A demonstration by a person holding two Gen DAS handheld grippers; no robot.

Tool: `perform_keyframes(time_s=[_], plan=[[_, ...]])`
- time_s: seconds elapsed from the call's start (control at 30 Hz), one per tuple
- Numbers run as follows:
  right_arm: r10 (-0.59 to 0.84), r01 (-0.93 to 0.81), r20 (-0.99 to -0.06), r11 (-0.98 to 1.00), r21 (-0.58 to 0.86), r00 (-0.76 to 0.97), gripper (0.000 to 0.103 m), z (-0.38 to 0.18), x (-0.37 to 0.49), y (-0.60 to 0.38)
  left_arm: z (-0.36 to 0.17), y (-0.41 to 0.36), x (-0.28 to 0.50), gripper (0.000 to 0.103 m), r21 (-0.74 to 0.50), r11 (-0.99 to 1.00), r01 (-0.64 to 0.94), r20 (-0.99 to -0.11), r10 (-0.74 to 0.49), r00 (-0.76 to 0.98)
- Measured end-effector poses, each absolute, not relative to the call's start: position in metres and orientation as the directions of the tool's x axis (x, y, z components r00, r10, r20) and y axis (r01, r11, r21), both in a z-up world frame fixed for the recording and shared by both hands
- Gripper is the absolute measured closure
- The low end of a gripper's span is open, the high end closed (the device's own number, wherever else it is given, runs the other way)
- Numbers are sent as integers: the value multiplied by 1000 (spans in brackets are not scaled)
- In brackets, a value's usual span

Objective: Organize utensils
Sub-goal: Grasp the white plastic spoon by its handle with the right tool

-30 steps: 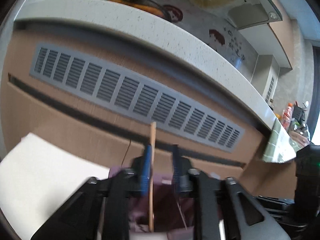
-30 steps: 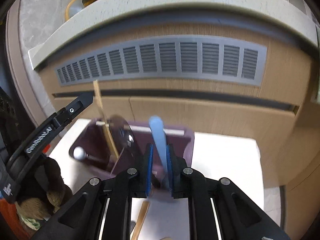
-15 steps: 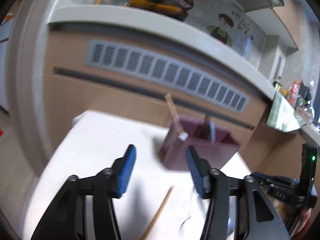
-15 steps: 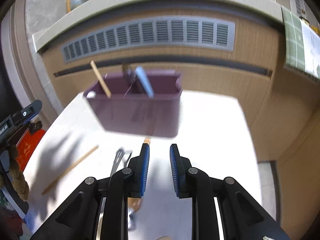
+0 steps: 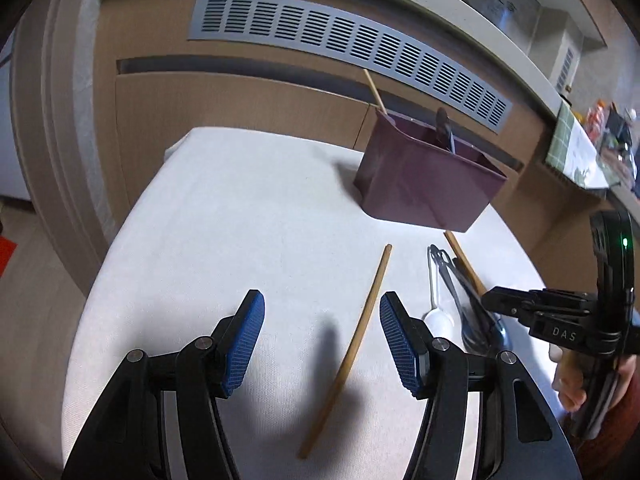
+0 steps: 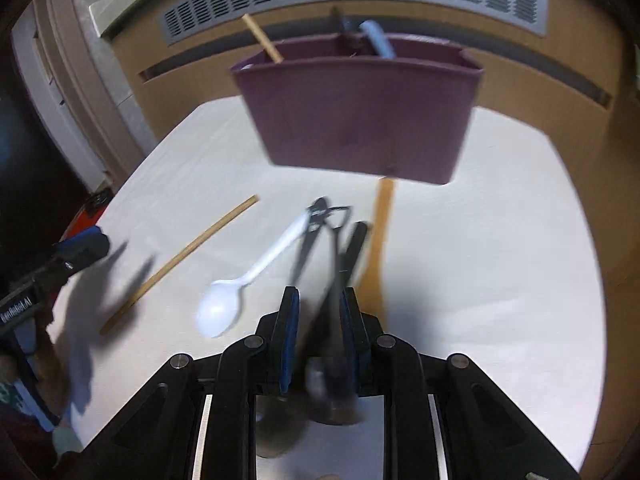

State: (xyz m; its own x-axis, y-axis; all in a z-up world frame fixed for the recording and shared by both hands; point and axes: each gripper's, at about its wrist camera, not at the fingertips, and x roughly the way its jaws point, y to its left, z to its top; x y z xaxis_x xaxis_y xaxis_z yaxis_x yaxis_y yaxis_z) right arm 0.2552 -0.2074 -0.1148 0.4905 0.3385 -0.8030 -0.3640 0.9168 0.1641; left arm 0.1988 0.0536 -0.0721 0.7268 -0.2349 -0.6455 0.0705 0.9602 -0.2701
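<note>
- The holder (image 5: 428,184), a purple bin, stands at the far side of the white table (image 5: 240,216), close to the wooden cabinet front with its grey vent (image 5: 348,44).
- Inside it, 1 chopstick (image 6: 262,38) leans out at the left end; a dark handle (image 6: 344,26) and a light blue handle (image 6: 378,40) rise near the middle.
- Loose utensils lie on the table in front of the holder.
- A second chopstick (image 5: 352,348) lies alone, slanting from near the holder toward the left gripper.
- A white spoon (image 6: 248,280) lies to its right, bowl nearest the right wrist camera, handle pointing at the holder.
- Beside the spoon sit several dark metal utensils (image 6: 336,248), overlapping; they are blurred, so their kinds cannot be told.
- A wooden utensil (image 6: 378,240) lies right of them, its far end almost reaching the holder's base.
- The left gripper (image 5: 320,336) hangs above the table with its jaws wide apart, holding nothing; the loose chopstick passes under the gap between them.
- The right gripper (image 6: 318,334) is low over the dark utensils, jaws partly apart on either side of their handles; whether the pads touch them cannot be told through the blur.
</note>
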Motion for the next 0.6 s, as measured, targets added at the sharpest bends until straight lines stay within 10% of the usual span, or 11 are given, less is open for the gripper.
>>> perform_keyframes(time_s=[0.6], plan=[[263,-213,-839,960,180,477,82,-129,308,-147,-85,45,206,42,-294,946,137,-671,-307,675]])
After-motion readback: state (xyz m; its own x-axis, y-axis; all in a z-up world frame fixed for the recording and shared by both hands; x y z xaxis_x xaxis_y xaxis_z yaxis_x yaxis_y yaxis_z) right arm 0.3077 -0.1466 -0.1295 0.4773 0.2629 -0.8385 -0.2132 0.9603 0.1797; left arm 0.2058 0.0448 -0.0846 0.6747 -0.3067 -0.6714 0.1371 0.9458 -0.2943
